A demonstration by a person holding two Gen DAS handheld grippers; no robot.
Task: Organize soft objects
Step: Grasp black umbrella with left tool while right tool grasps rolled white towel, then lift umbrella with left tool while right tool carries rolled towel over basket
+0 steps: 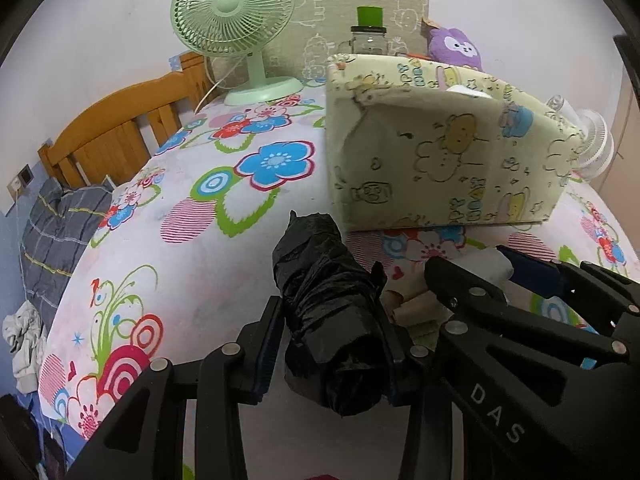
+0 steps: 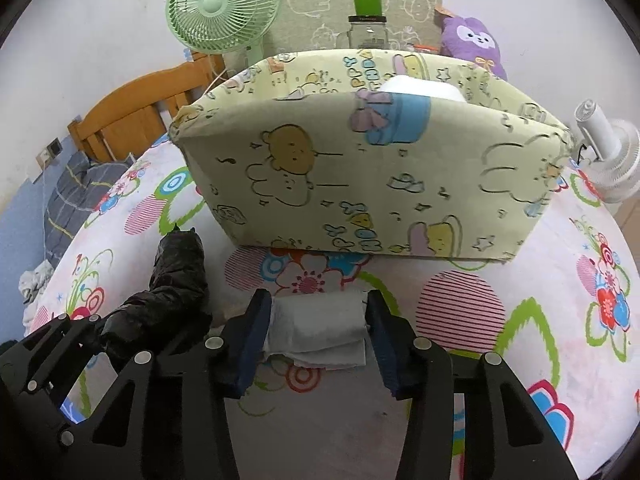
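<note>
My left gripper (image 1: 330,320) is shut on a roll of black plastic bags (image 1: 324,304), held over the flowered table; the roll also shows at the left of the right wrist view (image 2: 176,276). My right gripper (image 2: 316,320) is shut on a folded white tissue pack (image 2: 318,332), also seen in the left wrist view (image 1: 490,266). A pale yellow fabric storage box (image 2: 360,176) with cartoon prints stands just ahead of both grippers, also in the left wrist view (image 1: 436,152). A white item (image 2: 420,88) lies inside it.
A green desk fan (image 1: 236,20) stands at the back left. A glass jar with a green lid (image 2: 368,28) and a purple plush (image 2: 476,44) stand behind the box. A white fan (image 2: 612,160) lies at the right. A wooden bed frame (image 1: 120,128) is left.
</note>
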